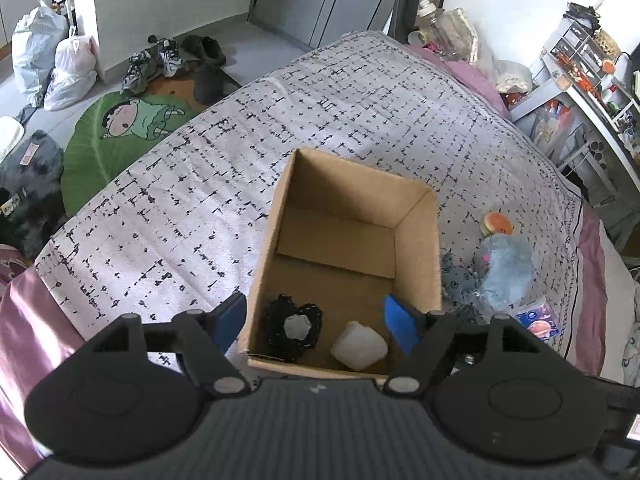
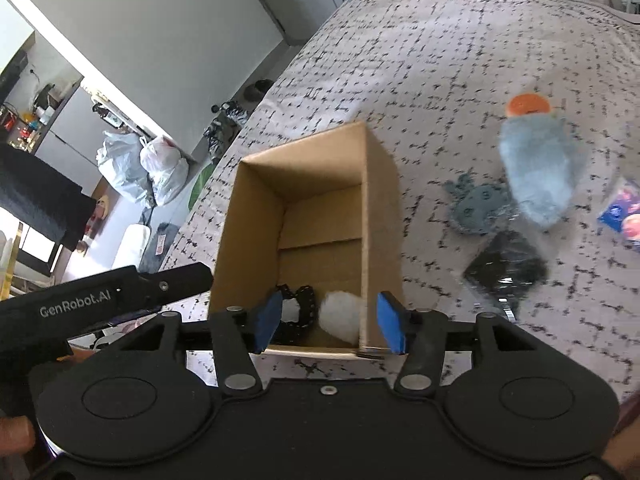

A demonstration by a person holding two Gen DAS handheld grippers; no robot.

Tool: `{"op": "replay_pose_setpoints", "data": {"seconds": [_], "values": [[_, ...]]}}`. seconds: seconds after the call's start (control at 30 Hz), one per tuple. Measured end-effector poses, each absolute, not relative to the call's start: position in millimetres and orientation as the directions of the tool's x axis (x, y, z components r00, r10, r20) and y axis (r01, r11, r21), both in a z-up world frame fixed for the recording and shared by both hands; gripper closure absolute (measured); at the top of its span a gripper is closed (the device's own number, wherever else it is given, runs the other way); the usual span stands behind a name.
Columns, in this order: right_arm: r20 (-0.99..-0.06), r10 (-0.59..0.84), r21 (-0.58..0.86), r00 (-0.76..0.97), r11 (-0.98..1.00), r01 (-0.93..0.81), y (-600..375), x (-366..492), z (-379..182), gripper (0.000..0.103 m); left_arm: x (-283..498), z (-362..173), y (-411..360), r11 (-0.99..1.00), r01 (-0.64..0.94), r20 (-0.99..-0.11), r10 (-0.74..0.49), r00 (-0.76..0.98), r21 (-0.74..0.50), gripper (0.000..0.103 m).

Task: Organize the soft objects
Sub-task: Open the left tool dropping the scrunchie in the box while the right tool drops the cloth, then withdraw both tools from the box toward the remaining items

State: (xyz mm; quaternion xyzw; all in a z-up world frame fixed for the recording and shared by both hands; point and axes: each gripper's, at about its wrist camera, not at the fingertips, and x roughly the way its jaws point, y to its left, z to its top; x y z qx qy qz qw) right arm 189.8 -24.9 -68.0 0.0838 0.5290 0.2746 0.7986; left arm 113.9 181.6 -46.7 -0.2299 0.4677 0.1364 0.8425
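An open cardboard box (image 1: 418,248) stands on the bed. On its floor lie a black scrunchie (image 1: 294,328) and a white fluffy block (image 1: 359,345). My left gripper (image 1: 316,322) hangs open over the box's near end, with nothing between its blue pads (image 1: 400,322). In the right wrist view, the same box (image 2: 380,208) holds the scrunchie (image 2: 304,308) and the white block (image 2: 340,316). My right gripper (image 2: 330,322) is open above the near right corner, its pads touching nothing. Right of the box lie a blue plush (image 2: 540,168), an orange slice toy (image 2: 526,105), a grey-blue crocheted piece (image 2: 476,204) and a black packet (image 2: 506,266).
The patterned bedspread (image 1: 200,200) runs left and beyond the box. A tissue pack (image 1: 538,320) lies near the bed's right edge. A green rug (image 1: 120,132), shoes (image 1: 160,60) and plastic bags (image 1: 52,64) are on the floor to the left. A cluttered shelf (image 1: 580,80) stands at right.
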Motion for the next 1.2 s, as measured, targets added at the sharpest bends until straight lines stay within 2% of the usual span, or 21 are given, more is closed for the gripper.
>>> {"op": "replay_pose_setpoints", "data": {"seconds": [0.17, 0.43, 0.57, 0.63, 0.67, 0.93, 1.2], "values": [[-0.794, 0.524, 0.420, 0.310, 0.840, -0.345, -45.8, 189.9, -63.4, 0.042, 115.0, -42.4, 168.0, 0.862, -0.442, -0.849, 0.027, 0.528, -0.247, 0.025], [-0.779, 0.512, 0.402, 0.364, 0.851, -0.336, -82.4, 187.7, -52.6, 0.019, 118.4, -33.8, 142.9, 0.876, -0.418, -0.837, 0.029, 0.547, -0.242, 0.011], [-0.772, 0.500, 0.391, 0.394, 0.861, -0.326, -100.4, 188.9, -45.3, 0.014, 120.6, -29.9, 127.7, 0.882, -0.405, -0.827, 0.032, 0.562, -0.241, 0.008], [-0.770, 0.487, 0.379, 0.412, 0.869, -0.318, -109.3, 189.6, -42.3, 0.008, 122.2, -27.9, 118.7, 0.887, -0.391, -0.820, 0.024, 0.572, -0.246, 0.003], [-0.769, 0.481, 0.373, 0.422, 0.872, -0.316, -113.4, 189.4, -41.2, 0.007, 122.8, -26.9, 114.8, 0.890, -0.384, -0.817, 0.023, 0.576, -0.246, 0.001], [-0.762, 0.464, 0.363, 0.452, 0.884, -0.295, -147.0, 193.4, -39.1, 0.001, 129.9, -24.6, 83.4, 0.903, -0.349, -0.806, 0.004, 0.592, -0.251, 0.001], [-0.759, 0.450, 0.362, 0.470, 0.892, -0.269, -176.6, 199.2, -42.3, 0.001, 135.1, -23.7, 57.2, 0.908, -0.335, -0.800, 0.000, 0.599, -0.251, 0.001]]}}
